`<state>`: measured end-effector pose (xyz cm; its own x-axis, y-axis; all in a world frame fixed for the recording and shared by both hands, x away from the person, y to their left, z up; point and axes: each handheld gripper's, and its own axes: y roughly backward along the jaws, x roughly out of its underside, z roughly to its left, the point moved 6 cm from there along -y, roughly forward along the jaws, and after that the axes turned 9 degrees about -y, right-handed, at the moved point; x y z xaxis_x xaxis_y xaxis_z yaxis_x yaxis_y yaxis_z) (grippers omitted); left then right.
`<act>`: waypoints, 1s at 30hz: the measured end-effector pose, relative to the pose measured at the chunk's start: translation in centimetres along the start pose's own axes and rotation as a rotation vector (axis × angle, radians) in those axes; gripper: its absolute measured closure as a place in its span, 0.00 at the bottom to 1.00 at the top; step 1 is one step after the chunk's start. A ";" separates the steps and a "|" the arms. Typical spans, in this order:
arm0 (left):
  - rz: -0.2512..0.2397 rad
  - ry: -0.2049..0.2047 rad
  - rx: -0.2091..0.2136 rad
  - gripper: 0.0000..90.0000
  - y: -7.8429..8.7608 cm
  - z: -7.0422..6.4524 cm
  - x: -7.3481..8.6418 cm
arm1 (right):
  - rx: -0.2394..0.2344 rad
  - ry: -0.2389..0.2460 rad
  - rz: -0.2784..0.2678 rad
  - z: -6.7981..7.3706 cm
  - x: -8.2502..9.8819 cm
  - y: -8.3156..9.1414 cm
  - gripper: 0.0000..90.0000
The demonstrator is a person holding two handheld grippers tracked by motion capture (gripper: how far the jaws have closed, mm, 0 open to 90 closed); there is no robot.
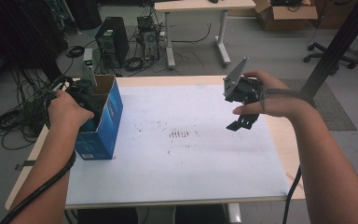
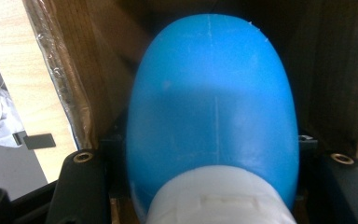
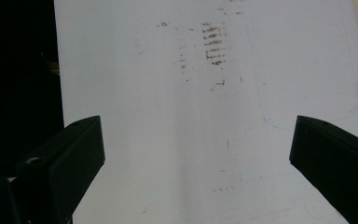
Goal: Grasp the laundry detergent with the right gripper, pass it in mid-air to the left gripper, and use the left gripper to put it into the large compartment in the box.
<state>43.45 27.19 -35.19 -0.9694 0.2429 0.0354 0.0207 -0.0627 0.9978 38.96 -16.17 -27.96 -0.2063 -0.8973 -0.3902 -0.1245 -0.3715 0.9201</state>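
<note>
A smooth blue rounded object [image 2: 212, 93] with a white base sits between the jaws of my left gripper [image 2: 212, 161], which is shut on it. Brown cardboard walls surround it on both sides. In the high view my left gripper [image 1: 87, 100] reaches down into the open top of a blue cardboard box [image 1: 106, 122] standing at the table's left edge; its fingertips are hidden inside. My right gripper [image 1: 242, 121] hovers over the right part of the white mat [image 1: 177, 158], tilted downward. Its jaws stand wide open with nothing between them, over the bare scuffed mat [image 3: 198, 93].
The wooden table [image 1: 286, 140] shows past the mat on the right. A dark scuff patch [image 1: 179, 134] marks the mat's middle. Beyond the table, on the floor, are a computer tower [image 1: 112, 39], cables, a desk and a chair. A black post [image 1: 338, 44] rises at right.
</note>
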 end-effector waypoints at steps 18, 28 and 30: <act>-0.012 -0.004 -0.005 0.43 -0.6 0.0 -0.1 | -0.004 -0.004 0.007 0.0 0.1 -0.2 0.03; -0.024 -0.005 -0.002 0.40 -0.4 0.0 -0.2 | -0.001 -0.003 0.002 0.0 0.2 -0.3 0.03; -0.036 -0.006 -0.006 0.39 -0.2 0.0 -0.2 | -0.002 -0.002 0.004 0.0 0.3 -0.3 0.03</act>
<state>43.64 27.19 -35.36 -0.9680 0.2509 0.0000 -0.0155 -0.0600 0.9981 38.91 -16.30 -28.34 -0.2088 -0.8981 -0.3871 -0.1220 -0.3688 0.9215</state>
